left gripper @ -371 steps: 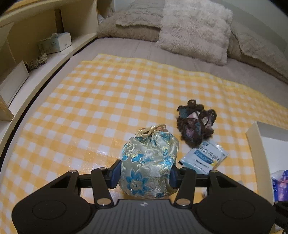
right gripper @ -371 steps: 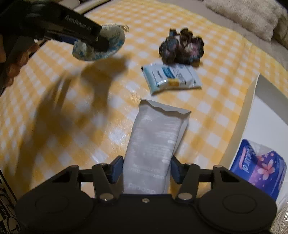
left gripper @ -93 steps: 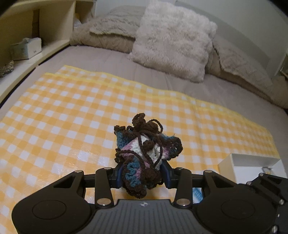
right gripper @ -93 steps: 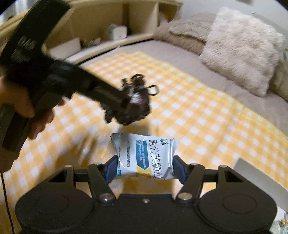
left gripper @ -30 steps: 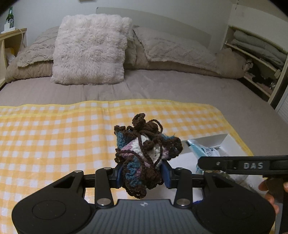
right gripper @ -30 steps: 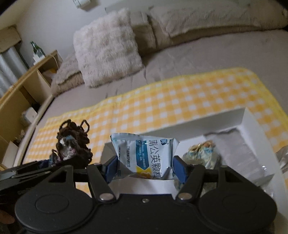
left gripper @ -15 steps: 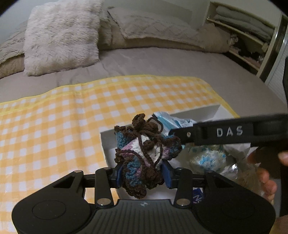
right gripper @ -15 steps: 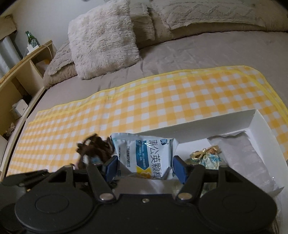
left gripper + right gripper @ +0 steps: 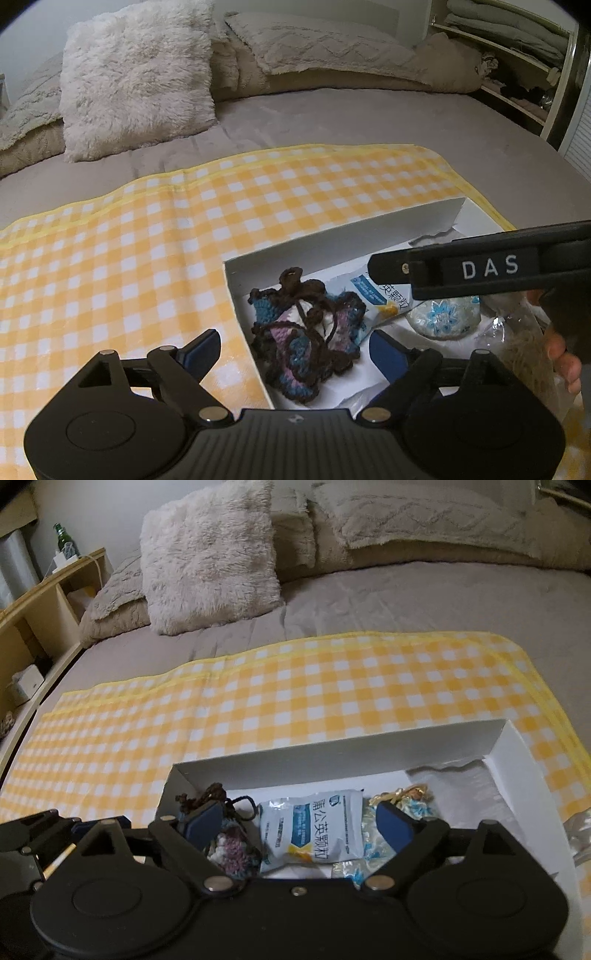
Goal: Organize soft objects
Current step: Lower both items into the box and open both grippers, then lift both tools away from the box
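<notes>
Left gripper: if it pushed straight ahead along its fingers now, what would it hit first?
Most likely the crocheted yarn piece, lying in the white box directly ahead of the open left gripper. Depth is hard to judge through the fisheye.

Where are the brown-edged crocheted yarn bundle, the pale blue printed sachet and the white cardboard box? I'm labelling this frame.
brown-edged crocheted yarn bundle [image 9: 306, 332]: left wrist view, its middle.
pale blue printed sachet [image 9: 314, 827]: right wrist view, printed face.
white cardboard box [image 9: 332, 760]: right wrist view, far wall.
</notes>
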Available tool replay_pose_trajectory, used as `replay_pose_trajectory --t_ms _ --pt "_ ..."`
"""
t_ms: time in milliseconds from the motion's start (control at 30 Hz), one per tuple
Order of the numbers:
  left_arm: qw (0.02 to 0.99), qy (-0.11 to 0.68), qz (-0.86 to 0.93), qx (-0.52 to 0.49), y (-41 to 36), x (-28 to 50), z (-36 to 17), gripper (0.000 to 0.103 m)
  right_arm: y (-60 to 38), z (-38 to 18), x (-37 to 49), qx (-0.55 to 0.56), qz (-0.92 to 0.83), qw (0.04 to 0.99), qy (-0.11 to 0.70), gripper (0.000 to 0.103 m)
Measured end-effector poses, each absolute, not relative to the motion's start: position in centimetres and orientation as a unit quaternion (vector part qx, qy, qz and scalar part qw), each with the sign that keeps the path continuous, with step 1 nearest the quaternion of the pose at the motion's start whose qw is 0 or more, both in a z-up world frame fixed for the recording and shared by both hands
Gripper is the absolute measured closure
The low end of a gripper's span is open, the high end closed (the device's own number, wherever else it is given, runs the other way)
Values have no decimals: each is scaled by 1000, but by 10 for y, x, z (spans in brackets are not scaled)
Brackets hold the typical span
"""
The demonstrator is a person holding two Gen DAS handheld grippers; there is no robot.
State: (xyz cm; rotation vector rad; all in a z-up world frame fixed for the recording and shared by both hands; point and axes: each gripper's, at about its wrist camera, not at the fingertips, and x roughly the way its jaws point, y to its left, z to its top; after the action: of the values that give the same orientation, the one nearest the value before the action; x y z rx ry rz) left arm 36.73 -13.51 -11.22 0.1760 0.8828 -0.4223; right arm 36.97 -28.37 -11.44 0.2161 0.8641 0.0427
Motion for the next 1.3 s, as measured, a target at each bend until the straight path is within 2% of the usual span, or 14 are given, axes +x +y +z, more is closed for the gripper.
replay_pose_trajectory --t_ms 667,867,1300 --pt "906 385 -164 62 -105 320 -58 6 -271 -65 315 67 42 922 380 7" --pt "916 369 -148 46 -92 303 -41 0 -275 -47 294 59 41 930 360 5" --pt "933 336 -123 22 -73 261 -4 0 -287 -6 241 41 41 949 311 0"
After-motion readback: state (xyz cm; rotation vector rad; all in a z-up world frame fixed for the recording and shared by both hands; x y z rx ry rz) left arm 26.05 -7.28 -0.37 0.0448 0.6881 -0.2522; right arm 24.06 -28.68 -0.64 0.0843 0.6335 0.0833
